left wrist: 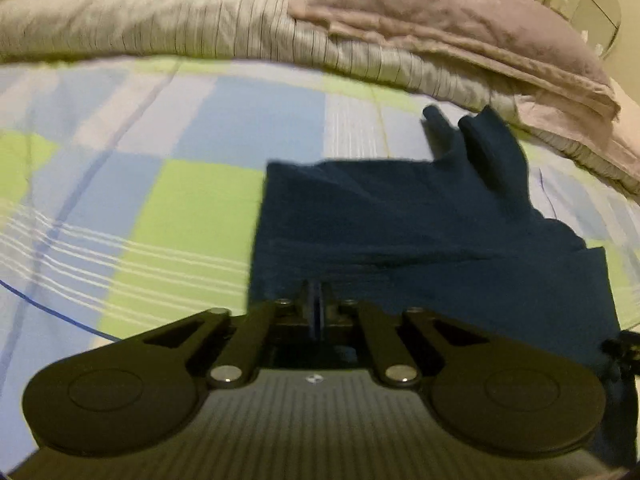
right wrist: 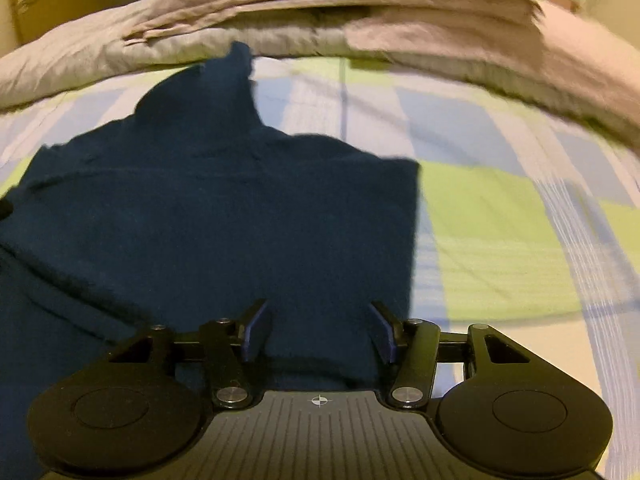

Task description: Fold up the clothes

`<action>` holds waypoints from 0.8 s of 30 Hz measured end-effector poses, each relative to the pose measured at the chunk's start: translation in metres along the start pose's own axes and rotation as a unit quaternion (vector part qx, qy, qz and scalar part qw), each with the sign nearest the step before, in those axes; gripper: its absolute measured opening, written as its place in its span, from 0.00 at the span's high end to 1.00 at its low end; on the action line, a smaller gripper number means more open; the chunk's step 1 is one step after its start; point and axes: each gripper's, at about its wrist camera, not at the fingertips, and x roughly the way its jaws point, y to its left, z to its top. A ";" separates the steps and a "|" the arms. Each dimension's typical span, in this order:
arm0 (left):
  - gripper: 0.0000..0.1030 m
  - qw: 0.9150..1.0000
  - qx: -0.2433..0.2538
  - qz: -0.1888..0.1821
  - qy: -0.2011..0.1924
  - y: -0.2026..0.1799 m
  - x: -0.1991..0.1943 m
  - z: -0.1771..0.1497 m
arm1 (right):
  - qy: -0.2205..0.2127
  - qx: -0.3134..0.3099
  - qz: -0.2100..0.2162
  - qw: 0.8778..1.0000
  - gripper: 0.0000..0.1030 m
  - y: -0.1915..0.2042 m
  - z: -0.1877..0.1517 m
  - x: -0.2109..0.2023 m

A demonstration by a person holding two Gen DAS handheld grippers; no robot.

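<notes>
Nearest to me in the left wrist view, my left gripper point(left wrist: 316, 312) has its two blue-padded fingers pressed together with only a thin dark slit between them, right at the near hem of the dark navy blue knit garment point(left wrist: 400, 232). Whether any cloth is pinched in that slit I cannot tell. In the right wrist view, my right gripper point(right wrist: 318, 330) has its fingers spread wide apart, straddling the near edge of the same garment point(right wrist: 224, 220); the blue pads point(right wrist: 256, 332) sit on either side of the fabric without closing on it.

The garment lies flat on the blue, green and white checked bedspread point(left wrist: 160, 200), partly folded into a rough rectangle. Its long axis runs away from both grippers, from the near hem toward the far end of the bed. A narrower part, a sleeve or neck, I cannot say which, sticks out from the far edge and points toward the bedding beyond, leaning slightly to one side.

Farther off, a grey striped quilt point(left wrist: 180, 24) lies bunched across the bed, and a folded pale mauve-pink blanket point(left wrist: 440, 32) rests on top of it. The garment's far tip reaches close to the quilt's edge.
</notes>
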 end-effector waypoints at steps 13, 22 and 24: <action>0.87 0.996 -0.078 -0.023 0.047 0.001 -0.032 -0.028 | 0.004 -0.016 0.024 1.000 0.48 0.010 -0.003 -0.029; 0.87 0.989 -0.081 -0.018 0.120 -0.003 -0.008 -0.026 | 0.068 -0.017 0.044 0.997 0.48 0.008 -0.016 -0.024; 0.86 0.990 -0.077 -0.028 0.119 0.000 -0.013 -0.015 | 0.062 -0.011 0.053 0.997 0.48 0.000 -0.009 -0.033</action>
